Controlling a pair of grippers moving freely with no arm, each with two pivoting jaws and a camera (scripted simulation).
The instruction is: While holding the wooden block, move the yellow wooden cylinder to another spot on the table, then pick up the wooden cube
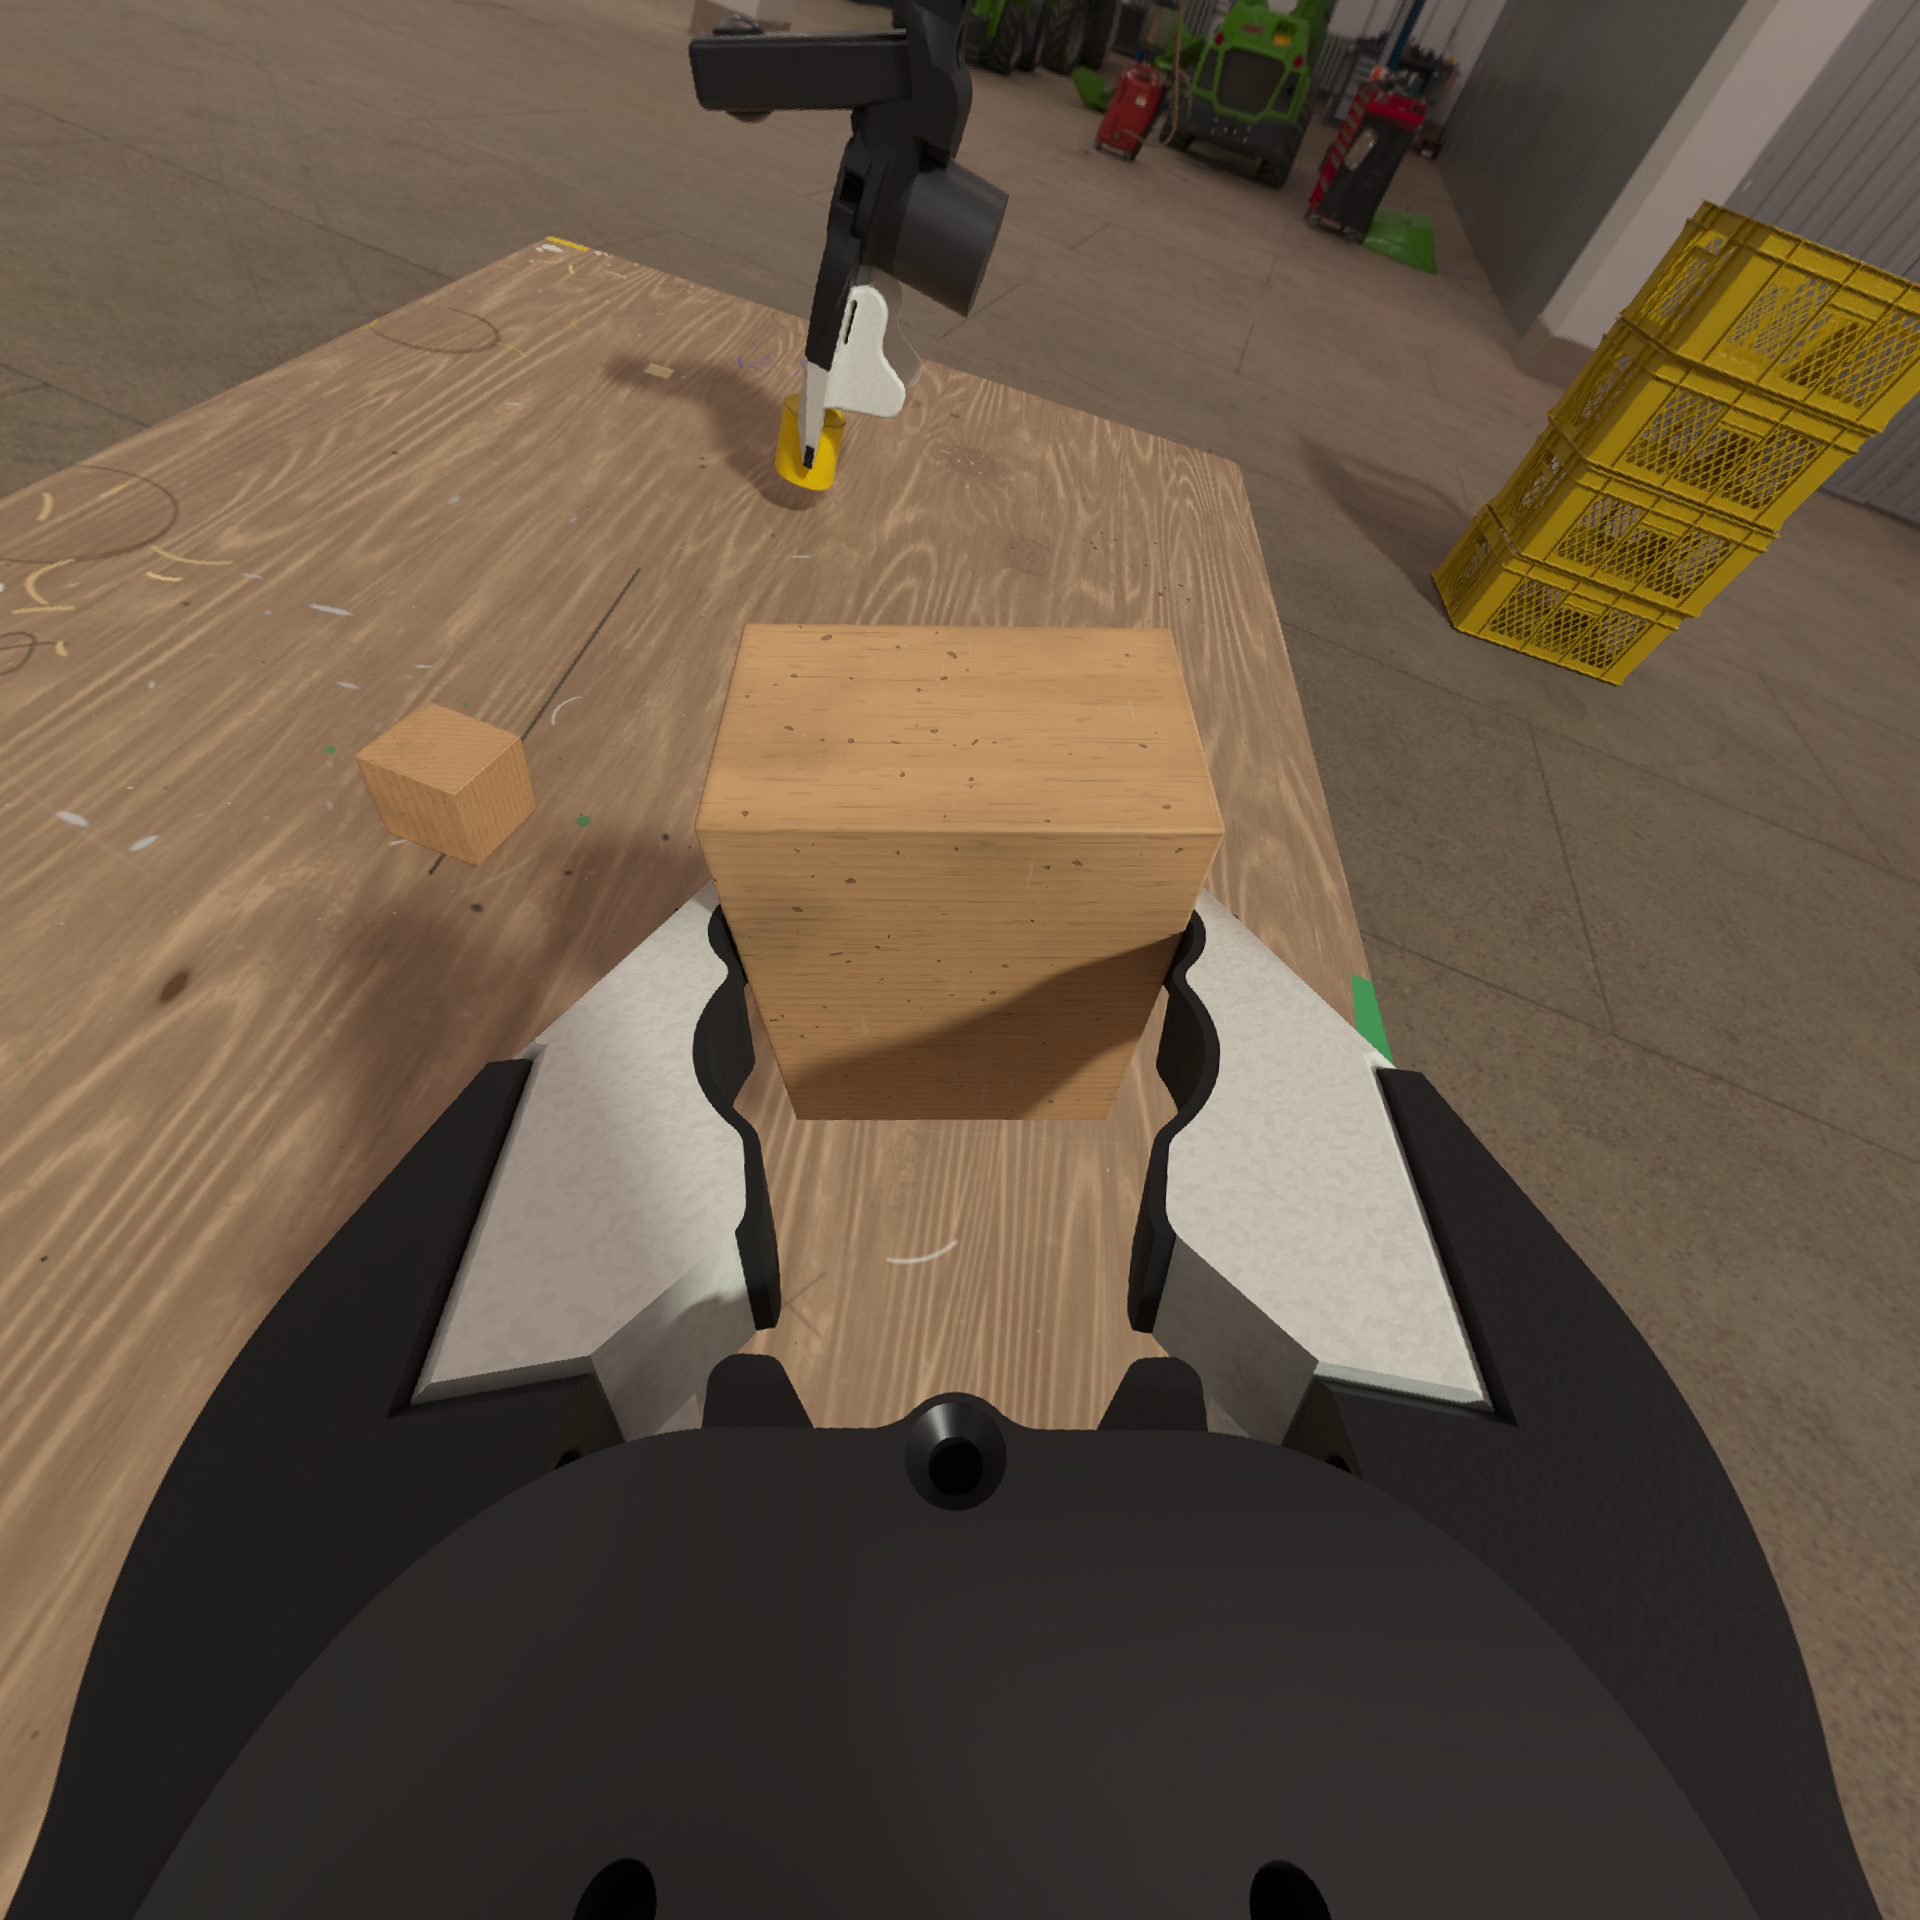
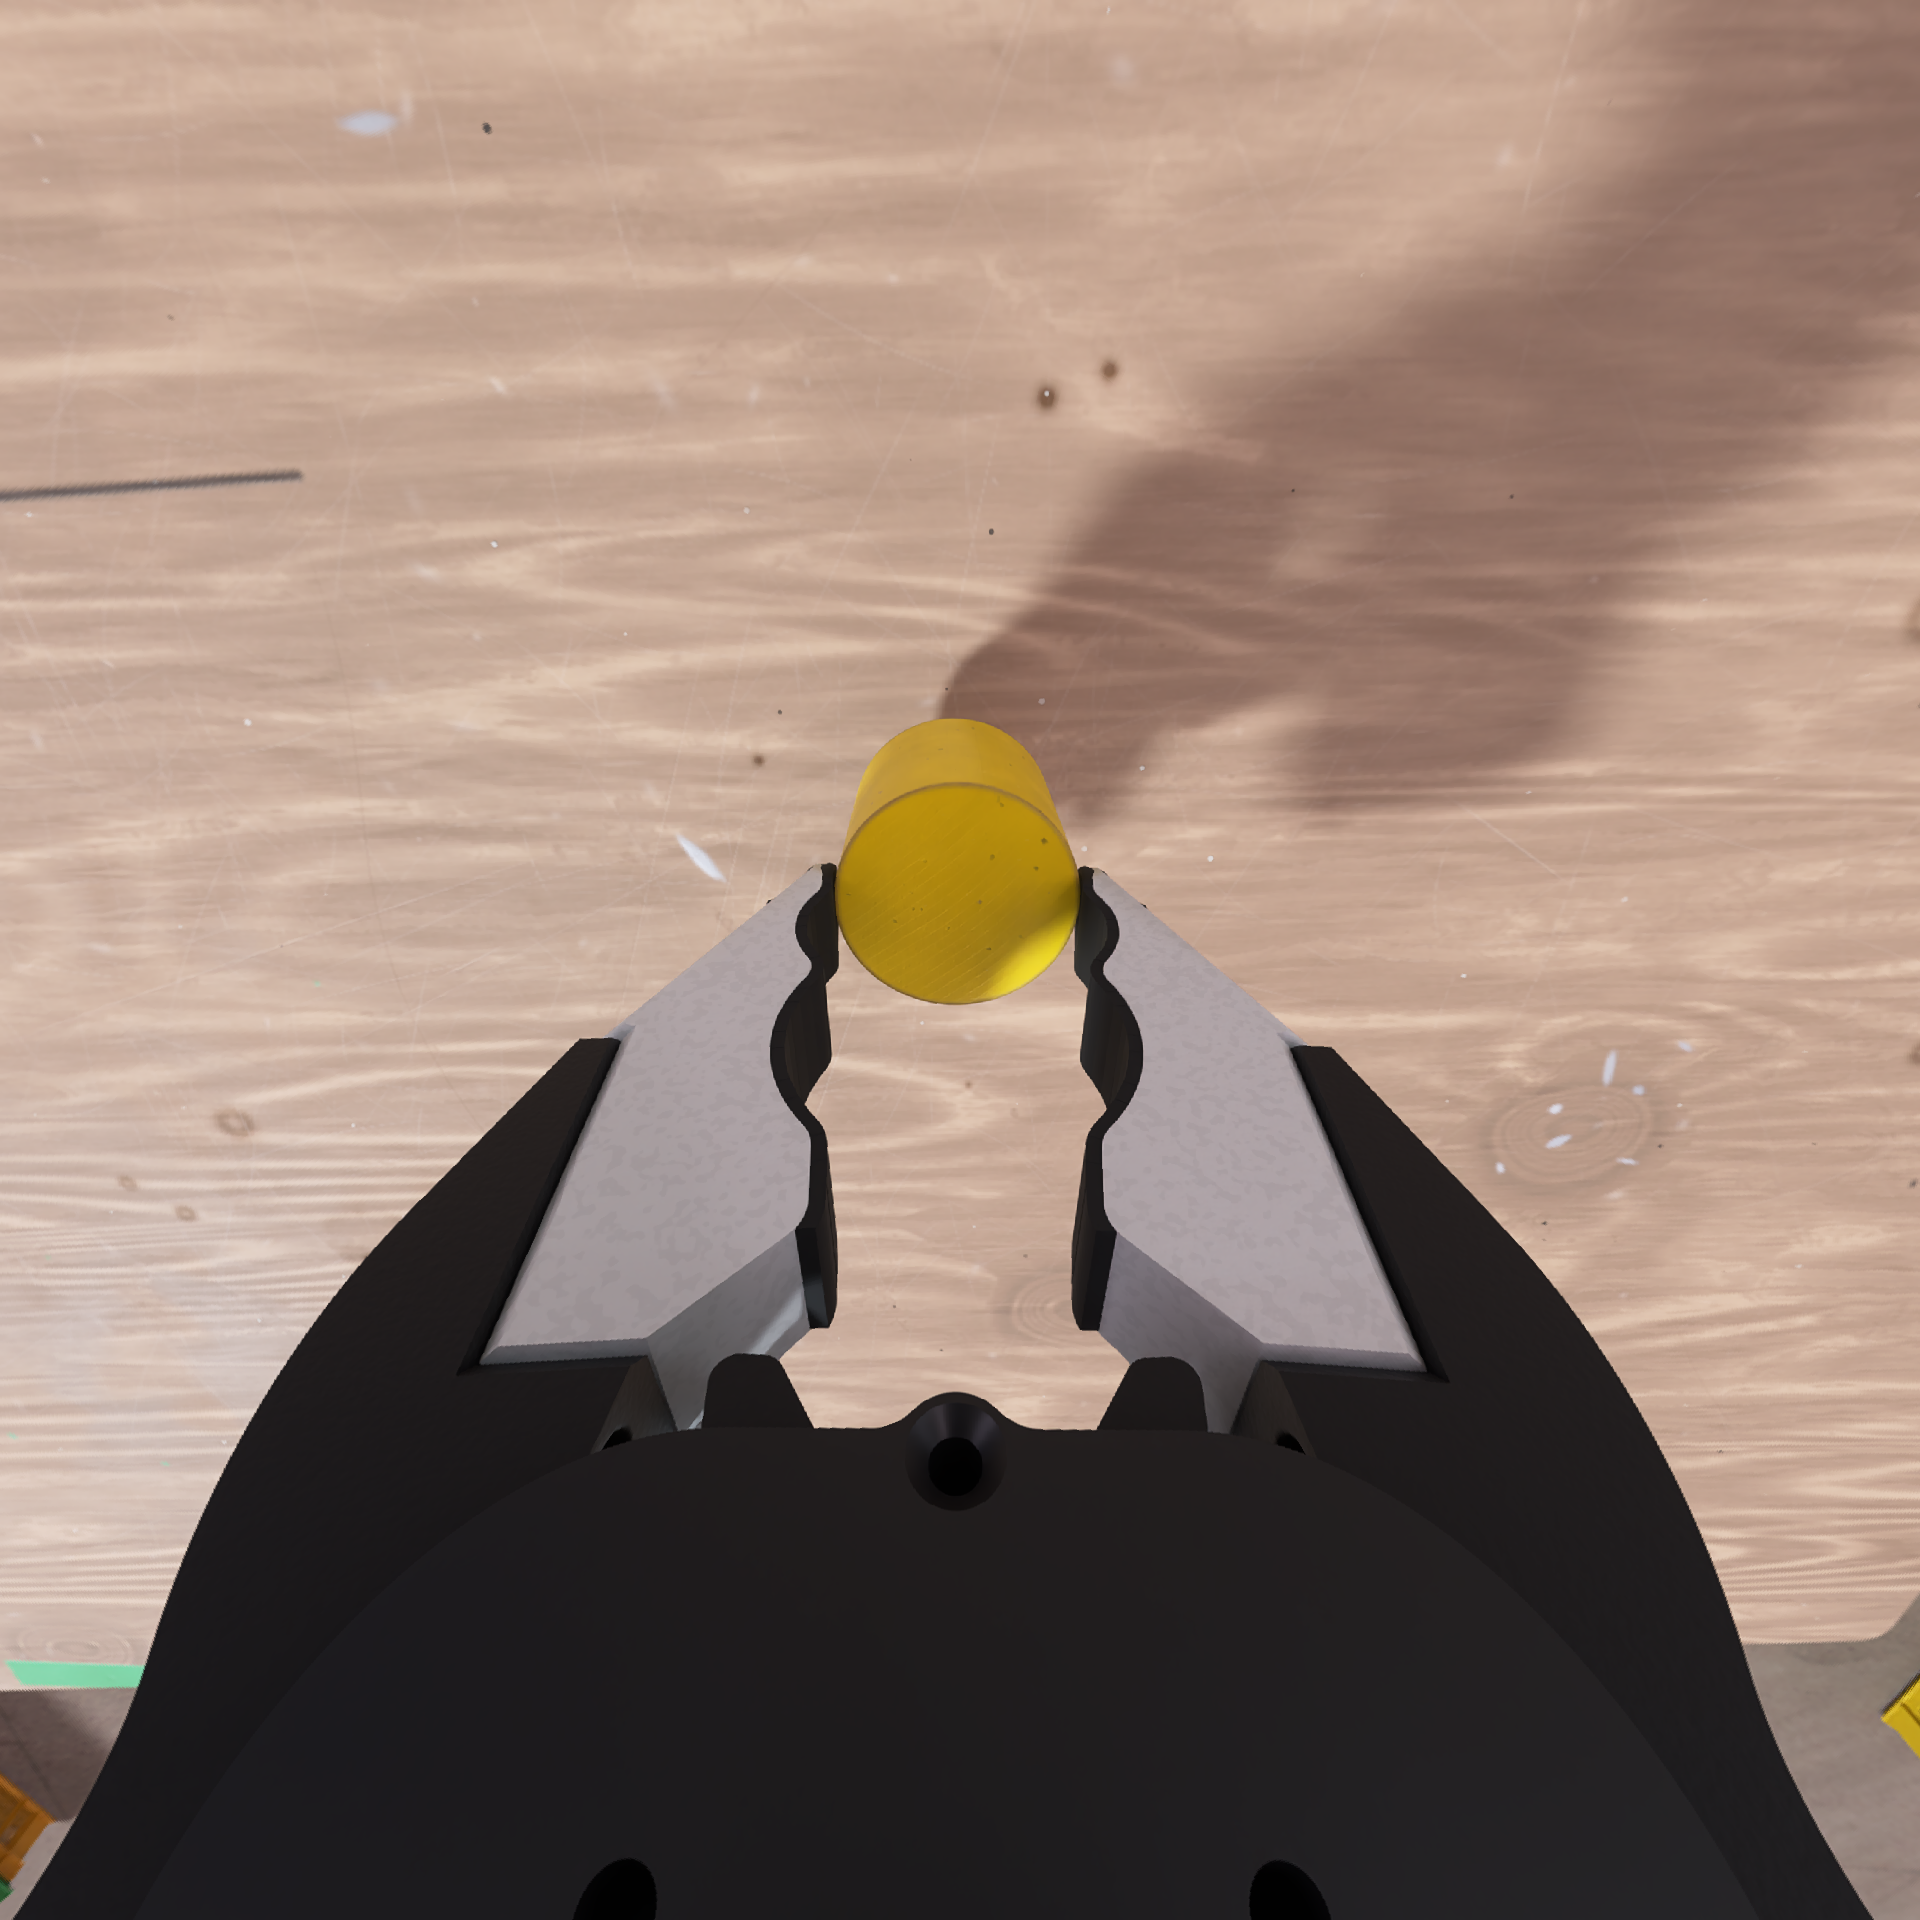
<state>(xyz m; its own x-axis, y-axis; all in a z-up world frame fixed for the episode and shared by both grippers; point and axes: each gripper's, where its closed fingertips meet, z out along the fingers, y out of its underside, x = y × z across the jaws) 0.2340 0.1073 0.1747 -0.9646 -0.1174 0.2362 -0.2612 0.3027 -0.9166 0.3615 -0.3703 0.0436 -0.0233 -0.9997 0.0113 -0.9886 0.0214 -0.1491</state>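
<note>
with our left gripper [image 1: 956, 997] clamping the wooden block [image 1: 956, 831], our right gripper [image 2: 956, 914] (pinching the yellow cylinder [image 2: 956, 894]) should lift straight, staying inside the counter [image 1: 260, 1039] edges.

Scuffed plywood table [image 1: 312, 499]; concrete floor [image 1: 1610, 883]; stacked yellow crates [image 1: 1683, 457]; green tractor [image 1: 1252, 73] behind.

Left gripper [image 1: 956, 935]: rounded matte black body, pale speckled grey fingers [image 1: 613, 1143], wavy black inner pads, recessed central screw hole. Right gripper [image 2: 956, 914] looked identical.
</note>
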